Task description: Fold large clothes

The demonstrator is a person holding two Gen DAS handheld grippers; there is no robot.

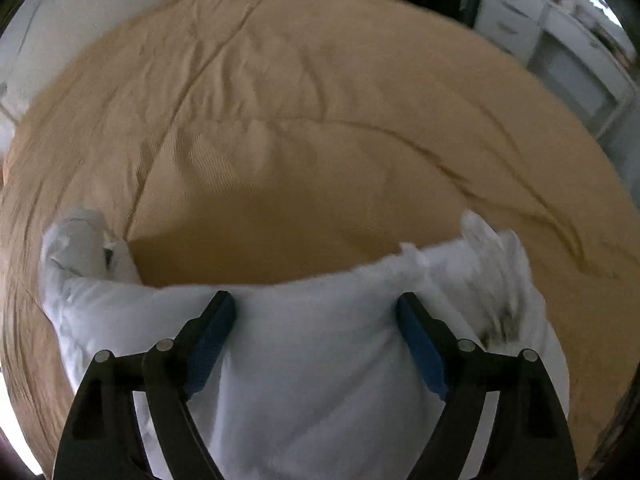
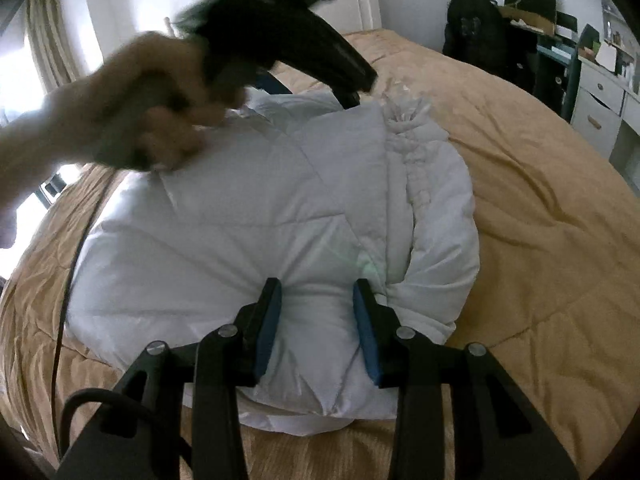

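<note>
Jacket [image 2: 248, 240] pinched in right claw [image 2: 316, 320], on bed [image 2: 540, 220]

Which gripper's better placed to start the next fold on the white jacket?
Right. The right gripper already pinches the white jacket at its near edge, puckering it. The left gripper is blurred above the far edge, jaws wide, gripping nothing.

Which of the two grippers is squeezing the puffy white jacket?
The right gripper: its blue pads pinch a bunched fold of the white jacket. The left gripper stands wide open above it, pressing nothing.
</note>
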